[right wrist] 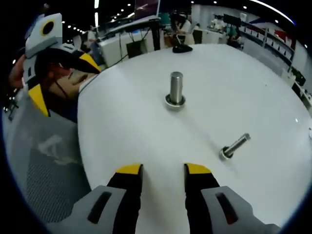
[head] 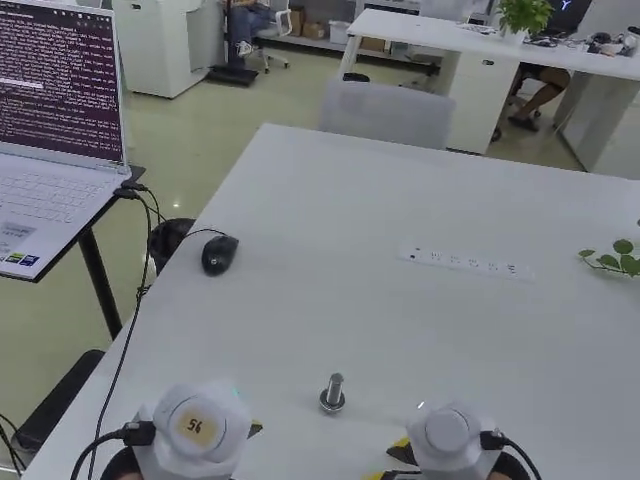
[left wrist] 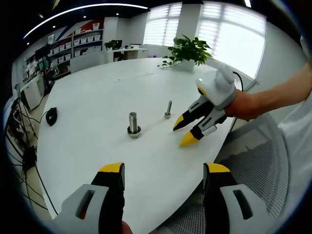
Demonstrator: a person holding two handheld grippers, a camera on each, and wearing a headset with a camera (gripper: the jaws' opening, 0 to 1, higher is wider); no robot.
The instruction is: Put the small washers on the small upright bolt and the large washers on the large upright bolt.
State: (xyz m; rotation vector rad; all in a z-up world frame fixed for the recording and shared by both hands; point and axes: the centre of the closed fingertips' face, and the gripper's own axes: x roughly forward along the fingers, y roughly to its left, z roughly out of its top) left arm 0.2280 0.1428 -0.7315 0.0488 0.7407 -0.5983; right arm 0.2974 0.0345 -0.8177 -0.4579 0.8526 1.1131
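Hovered over white office table (head: 400, 220), left gripper (left wrist: 164, 168) wide apart, right gripper (right wrist: 163, 169) narrowly parted, both empty; large bolt (head: 333, 393) upright lower centre of head view, small bolt (left wrist: 168, 108) near it, mouse (head: 219, 253) at left.

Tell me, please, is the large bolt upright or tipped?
Upright: the large bolt stands on its base on the table, shaft pointing up.

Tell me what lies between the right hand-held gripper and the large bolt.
Nothing: the right gripper view shows bare white table from the right hand-held gripper to the large bolt; the small bolt sits off to one side.
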